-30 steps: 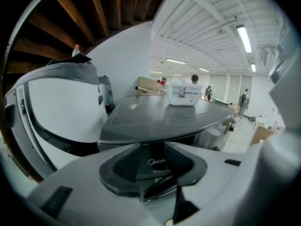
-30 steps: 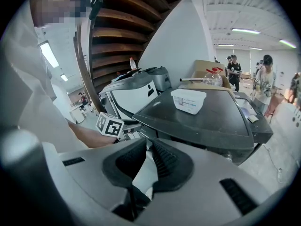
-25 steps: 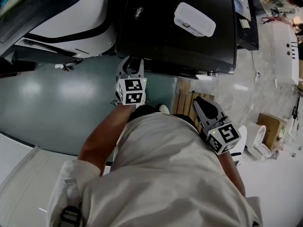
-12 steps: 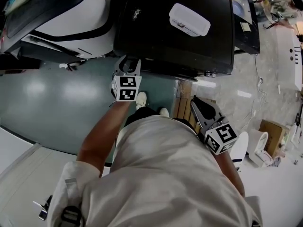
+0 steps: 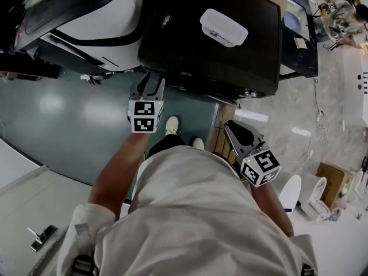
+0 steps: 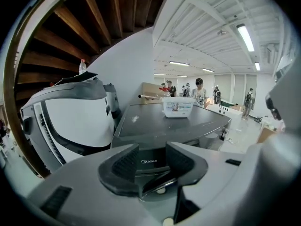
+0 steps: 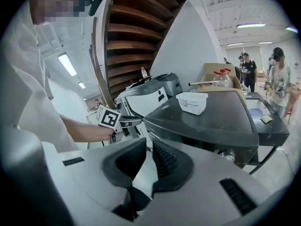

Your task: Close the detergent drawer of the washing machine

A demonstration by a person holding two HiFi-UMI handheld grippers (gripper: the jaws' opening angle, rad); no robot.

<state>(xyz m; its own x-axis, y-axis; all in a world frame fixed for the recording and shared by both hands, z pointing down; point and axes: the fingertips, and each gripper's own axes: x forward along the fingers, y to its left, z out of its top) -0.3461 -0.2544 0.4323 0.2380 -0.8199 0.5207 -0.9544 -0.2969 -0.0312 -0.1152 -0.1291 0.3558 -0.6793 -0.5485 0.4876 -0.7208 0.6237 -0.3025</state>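
Left gripper (image 5: 148, 85) is up at the front edge of the dark washing machine (image 5: 213, 50), pointing straight at it, so the job lies dead ahead of that claw. In the left gripper view its jaws stand well apart and grip nothing. Framed in the gap is a dark front panel carrying a logo, which I take to be the detergent drawer (image 6: 151, 164). How far it stands out from the machine, I can't tell. Its travel looks to run straight back into the machine, along the line your left claw already points, so a push forward should do it.

Your right gripper (image 5: 238, 132) hangs back near the machine's right front corner, well apart from the drawer. Its jaws are drawn almost together on nothing, with only a sliver between the pads. Left is clearly the nearer one.

The count: one washing machine, one drawer front, one white tub (image 5: 223, 27) sitting on the lid, two grippers.
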